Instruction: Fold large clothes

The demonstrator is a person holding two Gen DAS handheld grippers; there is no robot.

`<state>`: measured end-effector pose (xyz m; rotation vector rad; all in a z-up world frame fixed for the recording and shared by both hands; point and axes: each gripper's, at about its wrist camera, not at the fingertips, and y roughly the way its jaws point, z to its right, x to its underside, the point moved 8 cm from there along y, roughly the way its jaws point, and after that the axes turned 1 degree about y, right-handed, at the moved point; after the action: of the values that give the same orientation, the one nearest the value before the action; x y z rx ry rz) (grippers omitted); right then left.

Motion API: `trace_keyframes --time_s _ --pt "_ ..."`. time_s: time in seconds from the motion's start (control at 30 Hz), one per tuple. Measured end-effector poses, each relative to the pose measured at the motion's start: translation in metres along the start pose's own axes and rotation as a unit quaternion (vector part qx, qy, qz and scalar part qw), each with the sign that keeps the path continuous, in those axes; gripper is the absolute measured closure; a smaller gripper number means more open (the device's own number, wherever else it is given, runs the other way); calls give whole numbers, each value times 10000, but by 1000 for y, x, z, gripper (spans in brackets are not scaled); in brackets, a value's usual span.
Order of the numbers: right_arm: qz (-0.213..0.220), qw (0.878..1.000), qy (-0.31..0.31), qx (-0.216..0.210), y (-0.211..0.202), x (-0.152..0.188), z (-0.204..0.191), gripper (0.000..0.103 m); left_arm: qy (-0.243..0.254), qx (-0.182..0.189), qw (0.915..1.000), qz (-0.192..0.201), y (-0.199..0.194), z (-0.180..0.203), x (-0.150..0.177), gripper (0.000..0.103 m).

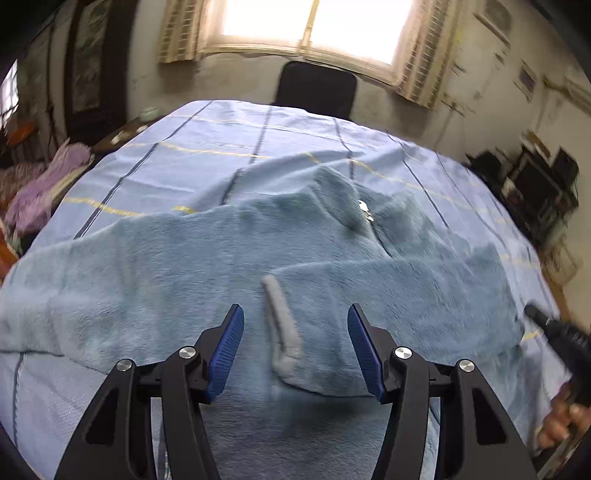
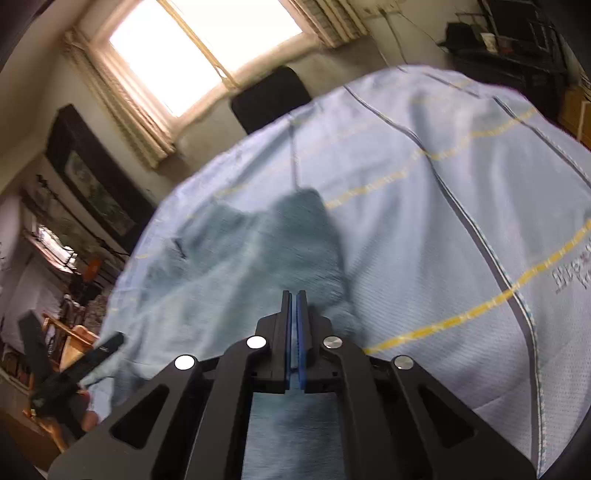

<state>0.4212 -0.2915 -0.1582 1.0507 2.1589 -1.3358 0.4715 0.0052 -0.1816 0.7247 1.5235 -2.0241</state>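
Observation:
A light blue fleece jacket [image 1: 184,258] lies spread on a blue striped bedsheet [image 1: 221,147]. Its zipper pull [image 1: 365,210] shows near the collar, and one sleeve with a grey cuff [image 1: 282,332] is folded across the body. My left gripper [image 1: 295,317] is open just above the jacket, its blue pads on either side of the grey cuff. In the right wrist view the jacket [image 2: 236,258] lies on the bedsheet [image 2: 424,221]. My right gripper [image 2: 294,299] is shut on the jacket's edge, with fleece between the pads.
A black chair [image 1: 316,90] stands beyond the far side under a bright window [image 1: 310,26]. Purple clothes [image 1: 40,184] lie at the left. Dark shelves with equipment [image 1: 535,177] stand at the right. The right gripper and hand [image 1: 565,369] show at the left wrist view's right edge.

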Motion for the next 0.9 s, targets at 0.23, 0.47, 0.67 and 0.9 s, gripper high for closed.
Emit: trace_keyframes --time_s 0.23,0.47,0.67,0.9 --pt "-612 9980 -107 147 33 15 2 102 338 -220 9985 -375 32 11 16 42" --pt "-678 9969 344 -199 33 12 14 103 -261 -100 9996 -48 -6 -21 9 42" --pt "-361 9984 217 -370 12 7 -4 98 -1328 -550 9890 342 -61 -110 28 41" --pt "-15 9968 -62 -791 -21 4 -36 98 -3090 -539 9488 363 -84 -214 65 41"
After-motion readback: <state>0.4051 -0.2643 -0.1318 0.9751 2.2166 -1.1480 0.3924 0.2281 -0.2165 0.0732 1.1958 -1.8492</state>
